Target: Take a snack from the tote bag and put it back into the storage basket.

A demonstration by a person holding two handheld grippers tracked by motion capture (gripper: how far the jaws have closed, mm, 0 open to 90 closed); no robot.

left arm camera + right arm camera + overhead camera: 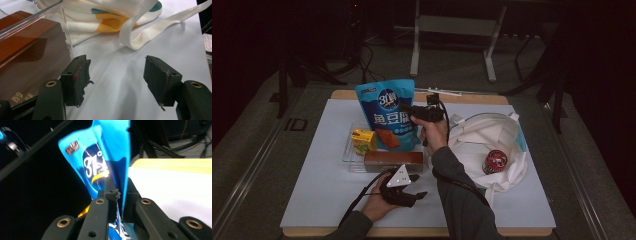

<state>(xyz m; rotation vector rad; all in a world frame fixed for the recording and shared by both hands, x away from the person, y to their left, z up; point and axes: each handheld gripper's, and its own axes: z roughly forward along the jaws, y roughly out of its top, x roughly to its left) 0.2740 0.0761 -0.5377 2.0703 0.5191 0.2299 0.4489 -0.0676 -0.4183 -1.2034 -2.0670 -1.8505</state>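
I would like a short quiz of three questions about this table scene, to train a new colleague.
1. True or false: the right hand-held gripper is shut on the edge of the blue snack bag.
2. Which thing lies inside the white cloth bag? A) a yellow carton B) a red-lidded jar C) a brown box
3. Fill in: the jaws of the left hand-held gripper stand ____, with nothing between them.

Key: 1 true. 2 B, the red-lidded jar; the yellow carton and brown box are in the clear tray. 3 open.
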